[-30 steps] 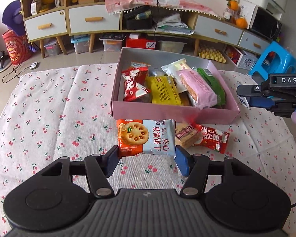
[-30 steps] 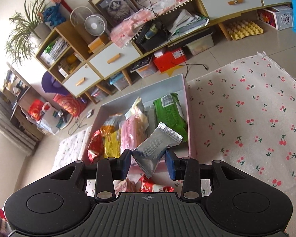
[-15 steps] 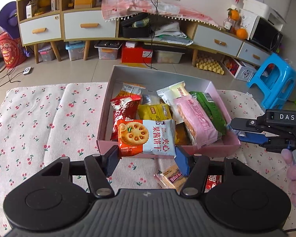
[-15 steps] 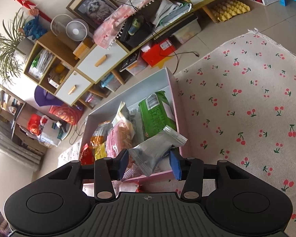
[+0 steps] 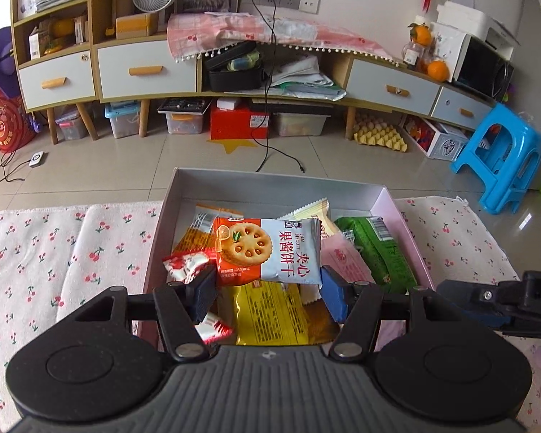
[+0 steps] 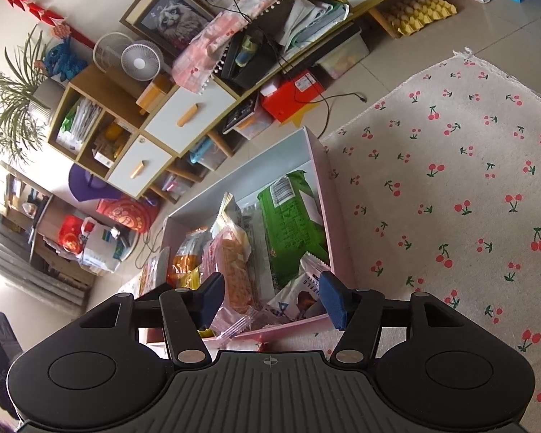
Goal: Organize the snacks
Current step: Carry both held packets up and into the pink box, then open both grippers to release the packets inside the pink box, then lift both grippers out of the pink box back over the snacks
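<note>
My left gripper [image 5: 268, 290] is shut on an orange and blue jam-biscuit packet [image 5: 270, 249] and holds it flat above the pink box [image 5: 277, 189]. Several snack packets fill the box. My right gripper [image 6: 270, 296] hangs over the box's near right corner [image 6: 339, 238] with its jaws opening. The silver packet [image 6: 299, 296] lies loose in that corner below the fingers. The left pad stands clear of it. From the left wrist view the right gripper [image 5: 487, 299] shows at the right edge.
In the box lie a green packet [image 6: 292, 227], a pink packet [image 6: 234, 270], a yellow packet [image 5: 270, 314] and a red-and-white packet [image 5: 185, 265]. A cherry-print cloth [image 6: 451, 198] covers the table. Beyond it are tiled floor, a blue stool [image 5: 501, 158] and a low cabinet [image 5: 144, 68].
The left gripper lifted the biscuit packet off the cloth and carried it forward over the box. The right gripper's jaws spread and the silver packet dropped into the box.
</note>
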The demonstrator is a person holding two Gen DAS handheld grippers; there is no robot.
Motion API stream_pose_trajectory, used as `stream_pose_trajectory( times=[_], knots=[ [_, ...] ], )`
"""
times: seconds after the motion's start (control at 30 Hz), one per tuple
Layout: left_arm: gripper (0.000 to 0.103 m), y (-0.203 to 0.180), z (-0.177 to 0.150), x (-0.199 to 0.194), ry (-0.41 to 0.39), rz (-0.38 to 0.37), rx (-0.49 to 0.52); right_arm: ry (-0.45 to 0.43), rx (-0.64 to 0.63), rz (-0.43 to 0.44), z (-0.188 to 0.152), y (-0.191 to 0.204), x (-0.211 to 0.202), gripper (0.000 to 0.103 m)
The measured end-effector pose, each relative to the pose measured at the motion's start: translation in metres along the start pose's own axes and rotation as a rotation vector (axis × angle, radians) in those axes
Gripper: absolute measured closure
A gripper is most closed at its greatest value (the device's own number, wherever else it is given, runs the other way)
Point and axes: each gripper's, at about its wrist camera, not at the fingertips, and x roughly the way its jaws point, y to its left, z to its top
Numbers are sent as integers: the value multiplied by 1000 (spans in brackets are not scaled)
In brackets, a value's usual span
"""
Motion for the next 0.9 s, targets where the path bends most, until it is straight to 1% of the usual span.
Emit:
stream_pose_trajectory(
  times=[0.03,0.13,0.23,0.27,0.3,0.4,0.47,0.63,0.9],
  knots=[
    [46,0,1,3,-2,3,5,-1,-2,0,0,0,0,44],
    [44,-2,5,13,-5,31,6,-8,-14,-4,0,0,-3,38],
    [36,-2,6,16,-22,42,13,-5,-24,-3,0,1,-3,38],
    [28,-2,5,17,-25,46,13,-4,-29,-5,0,2,-3,38],
    [21,-1,3,15,-33,55,14,-5,-35,-7,0,3,-3,38],
    [15,-5,0,10,-44,63,43,-7,-55,-9,0,6,-3,38],
    [12,-7,-3,6,-47,69,66,-10,-60,-10,-1,8,-4,35],
    [10,-9,-7,0,-36,60,87,-5,-75,-13,-3,12,-5,35],
    [4,-5,-16,-15,-31,35,78,-9,-124,-29,-8,20,-11,26]
  ],
)
